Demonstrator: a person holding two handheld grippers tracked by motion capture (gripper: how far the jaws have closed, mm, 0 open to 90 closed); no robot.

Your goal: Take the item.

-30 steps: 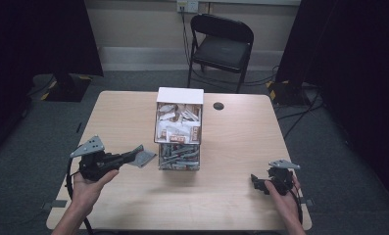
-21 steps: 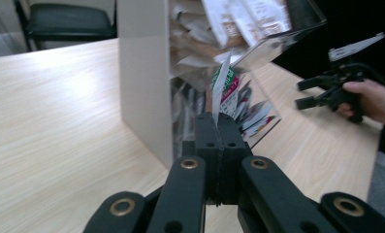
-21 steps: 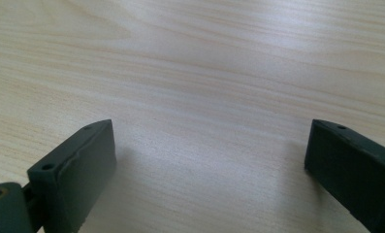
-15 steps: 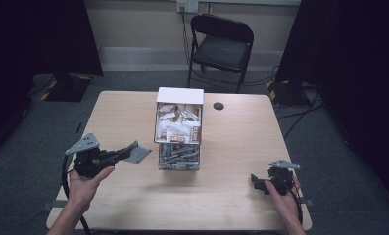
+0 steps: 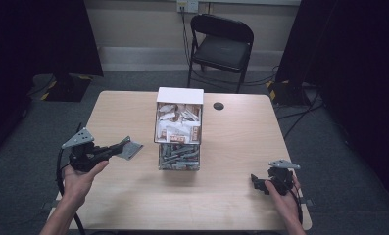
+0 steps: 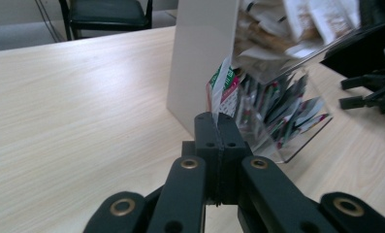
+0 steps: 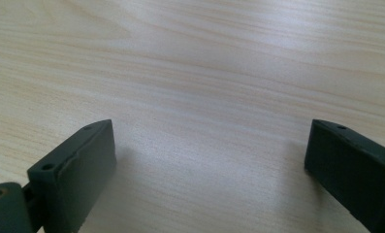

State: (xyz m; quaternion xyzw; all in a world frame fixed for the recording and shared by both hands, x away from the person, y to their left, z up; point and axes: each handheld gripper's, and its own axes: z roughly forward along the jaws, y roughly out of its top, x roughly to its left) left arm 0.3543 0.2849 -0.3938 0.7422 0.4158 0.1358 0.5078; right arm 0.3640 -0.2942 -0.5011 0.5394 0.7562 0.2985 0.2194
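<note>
I have the left gripper (image 5: 114, 149) over the left part of the table (image 5: 231, 147), its two jaws pressed together on a flat packet (image 5: 129, 148). In the high view the packet sticks out past the fingertips toward the right, a pale grey sheet held above the wood, just left of the clear dispenser (image 5: 179, 134) and not touching it. From the left gripper view the same packet (image 6: 220, 85) stands on edge, pinched along its lower end between the pads, with white, green and red print on it.

The dispenser sits mid-table with a white top and back. Its upper compartment holds a loose heap of white and brown sachets (image 5: 178, 125); the lower compartment holds darker, thinner packets (image 5: 178, 155) stacked on a slant. The left gripper view shows those lower packets (image 6: 282, 114) fanned upright behind the clear wall, with green and red stripes that the high view is too distant to make out. It also catches the other gripper's black jaws at the far right edge.

My right gripper (image 5: 256, 182) rests at the near right corner of the table, well apart from the dispenser. Its own view shows the jaws spread wide with bare wood (image 7: 204, 97) between them and nothing held.

A small dark round spot (image 5: 218, 105) lies on the table right of the dispenser's top, and a black folding chair (image 5: 220, 46) stands beyond the far edge.
</note>
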